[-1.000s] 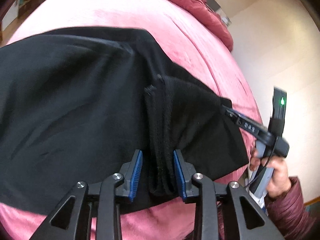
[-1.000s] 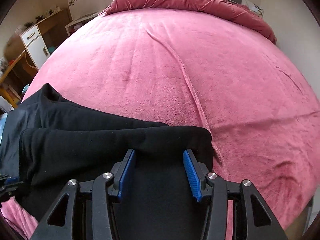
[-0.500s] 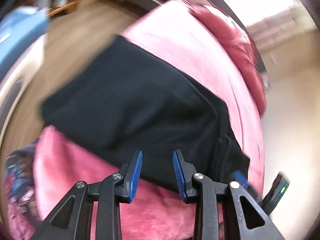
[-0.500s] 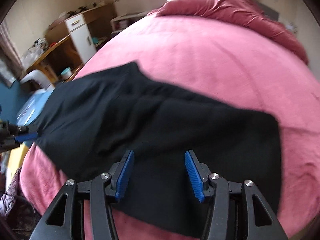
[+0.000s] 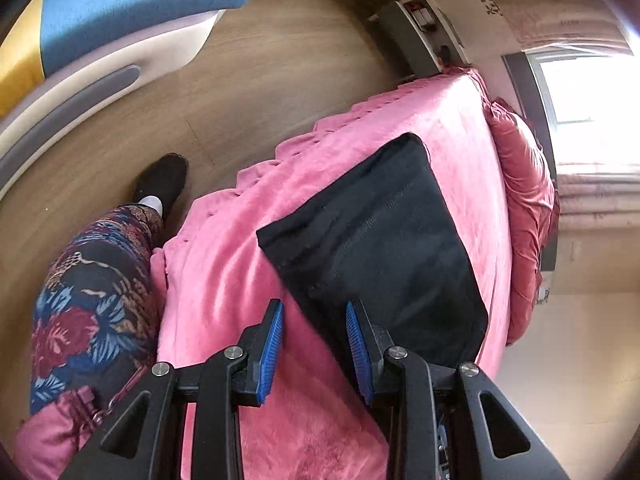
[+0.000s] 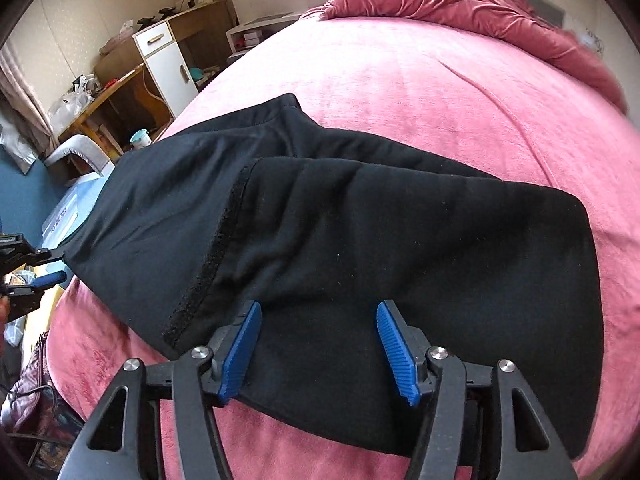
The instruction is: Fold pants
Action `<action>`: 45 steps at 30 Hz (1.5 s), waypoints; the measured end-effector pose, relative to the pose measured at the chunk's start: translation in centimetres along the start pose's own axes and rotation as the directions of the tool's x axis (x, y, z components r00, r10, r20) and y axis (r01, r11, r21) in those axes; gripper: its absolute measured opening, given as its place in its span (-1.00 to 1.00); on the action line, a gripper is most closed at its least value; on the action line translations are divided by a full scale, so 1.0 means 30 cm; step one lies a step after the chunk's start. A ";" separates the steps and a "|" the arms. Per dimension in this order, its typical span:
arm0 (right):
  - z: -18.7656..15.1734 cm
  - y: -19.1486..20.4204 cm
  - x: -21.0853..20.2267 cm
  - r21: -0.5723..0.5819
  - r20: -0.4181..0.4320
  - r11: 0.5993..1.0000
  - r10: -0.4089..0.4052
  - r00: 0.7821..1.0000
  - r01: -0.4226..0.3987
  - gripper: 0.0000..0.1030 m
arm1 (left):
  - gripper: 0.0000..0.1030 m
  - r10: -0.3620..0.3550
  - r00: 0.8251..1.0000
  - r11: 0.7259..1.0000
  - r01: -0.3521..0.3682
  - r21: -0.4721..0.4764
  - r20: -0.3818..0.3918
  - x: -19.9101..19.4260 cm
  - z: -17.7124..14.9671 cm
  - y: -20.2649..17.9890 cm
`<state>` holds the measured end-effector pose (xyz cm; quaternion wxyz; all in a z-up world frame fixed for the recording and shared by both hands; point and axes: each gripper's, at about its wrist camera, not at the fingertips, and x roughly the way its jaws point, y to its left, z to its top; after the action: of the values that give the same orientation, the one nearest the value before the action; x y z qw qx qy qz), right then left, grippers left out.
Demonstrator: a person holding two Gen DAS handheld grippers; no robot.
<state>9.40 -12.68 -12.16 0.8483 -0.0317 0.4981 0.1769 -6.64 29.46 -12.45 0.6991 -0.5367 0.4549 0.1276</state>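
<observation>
The right gripper [image 6: 318,350] has its blue pads spread wide and holds nothing; it hangs just over the near part of the black pants [image 6: 340,240]. The left gripper [image 5: 314,350] is spread apart too, with nothing between its pads, and it sits above the near edge of the bed [image 5: 224,280]. The pants lie folded and flat on the pink blanket, close to the near edge and toward the bed's left side. A red quilt [image 6: 480,4] is bunched along the far edge. Past the left edge is the wood floor [image 5: 260,92] and a white cabinet [image 6: 168,64].
</observation>
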 end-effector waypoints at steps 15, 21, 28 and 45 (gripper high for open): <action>0.008 -0.005 0.017 -0.008 -0.011 1.000 -0.010 1.000 0.010 0.24 | -0.66 -0.010 1.000 1.000 0.011 -0.019 0.026 0.044 0.038 0.022; 0.007 -0.006 0.019 -0.009 -0.012 1.000 -0.010 1.000 0.009 0.25 | -0.74 -0.113 0.987 0.967 0.082 0.243 0.115 -0.053 -0.005 -0.155; 0.034 -0.030 -0.029 0.039 0.011 0.999 0.020 1.000 -0.020 0.25 | -0.74 -0.290 0.955 0.674 0.246 0.697 -0.057 -0.077 -0.230 -0.520; 0.187 -0.089 0.032 0.307 0.050 0.782 0.556 0.830 -0.542 0.63 | -0.75 -0.078 0.944 0.311 0.327 0.892 -0.319 0.153 -0.666 -0.615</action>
<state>15.39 -13.64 -10.47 0.7432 0.2434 0.5253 0.3354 -1.77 3.51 -4.49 0.8353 -0.1011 0.4461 -0.3051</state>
